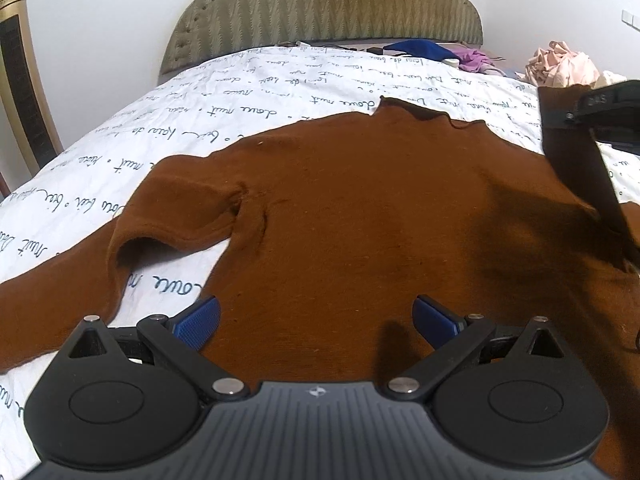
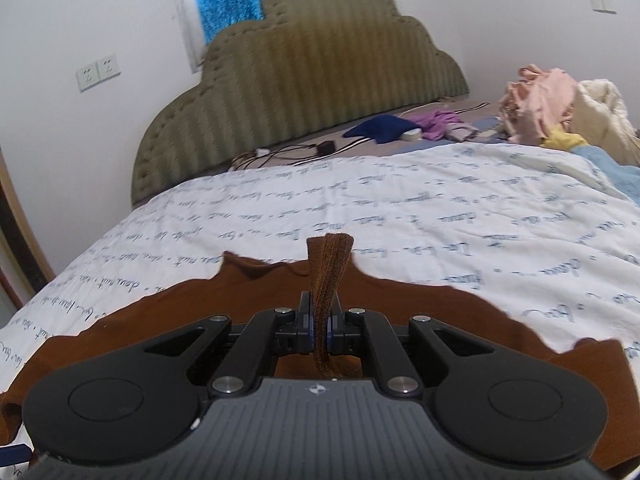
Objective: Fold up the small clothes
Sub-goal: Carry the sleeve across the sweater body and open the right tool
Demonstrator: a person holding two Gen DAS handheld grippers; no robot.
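Two grippers: one per hand, both over the brown sweater.
Left gripper [image 1: 316,322]: blue pads spread wide, nothing between them, low over the sweater's lower body.
Right gripper [image 2: 319,328]: jaws clamped on a ribbed sleeve cuff [image 2: 329,264], lifted above the sweater.
Brown sweater [image 1: 360,208]: spread flat on the script-printed bedsheet [image 1: 248,92], collar toward the headboard.
Headboard [image 2: 304,92]: olive, padded, scalloped.
Clothes pile [image 2: 540,108]: pink and cream, beyond the sweater, near the headboard's right end.

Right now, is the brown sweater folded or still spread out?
Mostly spread: the brown sweater lies flat on the bed sheet, one sleeve out. The right tongs pinch its other cuff; no fold is finished.
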